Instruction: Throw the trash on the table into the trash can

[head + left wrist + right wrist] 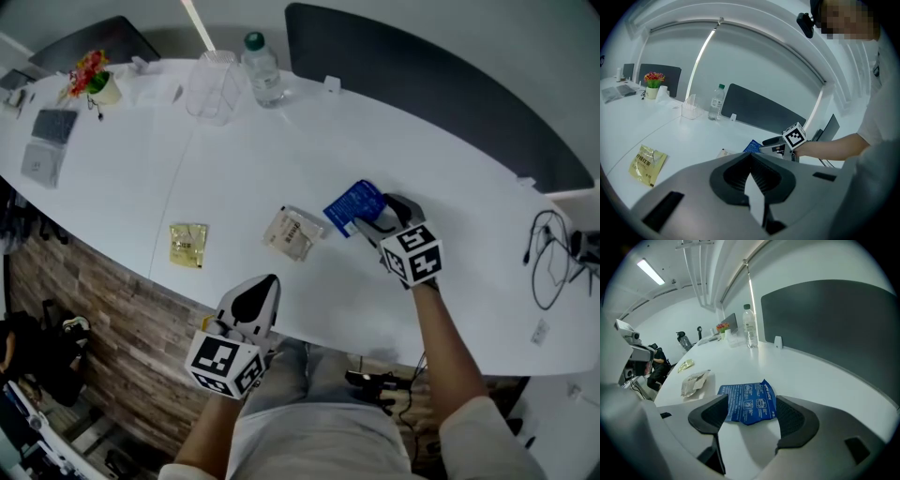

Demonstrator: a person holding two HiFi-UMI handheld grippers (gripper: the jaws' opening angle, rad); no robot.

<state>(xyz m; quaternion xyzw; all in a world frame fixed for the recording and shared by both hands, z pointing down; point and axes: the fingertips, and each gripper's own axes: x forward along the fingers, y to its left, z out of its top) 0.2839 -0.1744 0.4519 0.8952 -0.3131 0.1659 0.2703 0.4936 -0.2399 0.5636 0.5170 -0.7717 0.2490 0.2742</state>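
Smooth, faintly glossy white worktop (309, 159), crinkled shiny blue plastic packet (747, 401), my matt grey plastic jaws, ribbed black pads (708, 417).

left claw (265, 284), right claw (367, 221): grey, black pads (710, 417) | marker cubes (412, 253): black-white | sleeves (478, 429): white

Blue wrapper (354, 206) with white print, yellow packet (187, 245), beige packet (293, 232), white table (300, 141)

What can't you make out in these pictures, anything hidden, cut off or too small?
Trash can: in no view, beyond every frame edge.
Blue packet: head view, part hidden by the right gripper; print too small.
Beige packet: left gripper view, mostly behind the left gripper.
Yellow packet: head view, lettering too small.
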